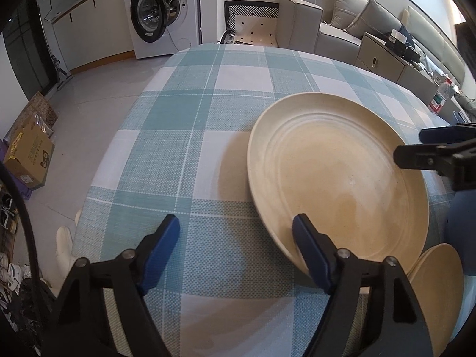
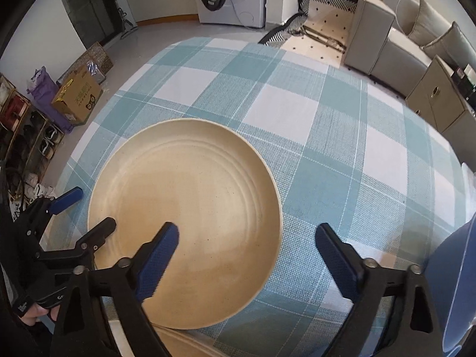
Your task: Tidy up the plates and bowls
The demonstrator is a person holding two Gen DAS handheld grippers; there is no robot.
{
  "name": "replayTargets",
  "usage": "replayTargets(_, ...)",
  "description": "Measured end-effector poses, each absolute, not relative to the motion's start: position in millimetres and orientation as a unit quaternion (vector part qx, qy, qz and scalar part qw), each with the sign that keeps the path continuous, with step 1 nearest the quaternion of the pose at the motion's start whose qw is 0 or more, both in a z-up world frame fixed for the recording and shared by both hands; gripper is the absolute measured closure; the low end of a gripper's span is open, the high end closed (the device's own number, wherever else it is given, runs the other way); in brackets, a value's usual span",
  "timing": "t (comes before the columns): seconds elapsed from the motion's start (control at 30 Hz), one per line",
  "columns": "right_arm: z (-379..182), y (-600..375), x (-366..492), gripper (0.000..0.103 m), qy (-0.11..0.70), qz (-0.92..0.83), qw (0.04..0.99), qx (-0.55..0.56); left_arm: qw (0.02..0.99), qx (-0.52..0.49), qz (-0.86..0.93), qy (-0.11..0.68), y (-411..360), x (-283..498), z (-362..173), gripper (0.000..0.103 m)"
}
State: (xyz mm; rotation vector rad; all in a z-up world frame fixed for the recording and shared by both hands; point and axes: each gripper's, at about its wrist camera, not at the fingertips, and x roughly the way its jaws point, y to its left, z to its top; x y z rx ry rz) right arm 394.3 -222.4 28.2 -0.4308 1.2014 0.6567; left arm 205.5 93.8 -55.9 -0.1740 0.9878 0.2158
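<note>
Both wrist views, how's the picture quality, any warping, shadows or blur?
Left wrist view: sharp, heavy fisheye bending the tablecloth checks; the plate throws a soft shadow to its left. Right wrist view: same barrel warp, dark corners, the plate evenly lit with a dim shadow across its middle; no motion blur.

Two cream plates are showing: a large plate (image 1: 336, 178) and a second plate (image 1: 437, 285) lying partly under it; two tools are reaching in.
</note>
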Motion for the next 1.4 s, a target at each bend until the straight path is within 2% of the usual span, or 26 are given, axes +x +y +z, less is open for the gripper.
replayTargets(0.1, 22.3, -220.9, 400.0, 0.026, 0.562, 0.292, 0.747, -0.199, 0.873, -0.085, 0.099, 0.470, 93.3, 205.4, -56.0, 0.029)
replayTargets(0.4, 19.0, -217.1, 395.7, 0.036, 0.565, 0.304, 0.738, -0.207, 0.876, -0.096, 0.084, 0.464, 94.0, 204.4, -56.5, 0.039)
replayTargets(0.77, 16.3, -210.2, 390.6, 0.039, 0.563, 0.317, 0.732, -0.216, 0.880, -0.094, 0.080, 0.459, 92.9, 202.8, -56.2, 0.048)
replayTargets(0.93, 18.7, -210.8, 385.3, 0.042, 0.555, 0.319, 0.736, -0.221, 0.881, -0.097, 0.060, 0.459, 87.7, 203.6, -54.4, 0.076)
replayTargets(1.0, 20.2, -210.3, 382.4, 0.044, 0.549, 0.318, 0.739, -0.229, 0.881, -0.091, 0.057, 0.460, 83.4, 204.5, -53.6, 0.081)
replayTargets(1.1, 23.2, -212.7, 378.2, 0.048, 0.541, 0.317, 0.744, -0.233, 0.881, -0.090, 0.062, 0.461, 82.1, 204.9, -53.3, 0.081)
replayTargets(1.4, 30.0, -218.0, 371.0, 0.049, 0.528, 0.329, 0.751, -0.221, 0.885, -0.101, 0.071, 0.450, 85.4, 197.8, -46.7, 0.081)
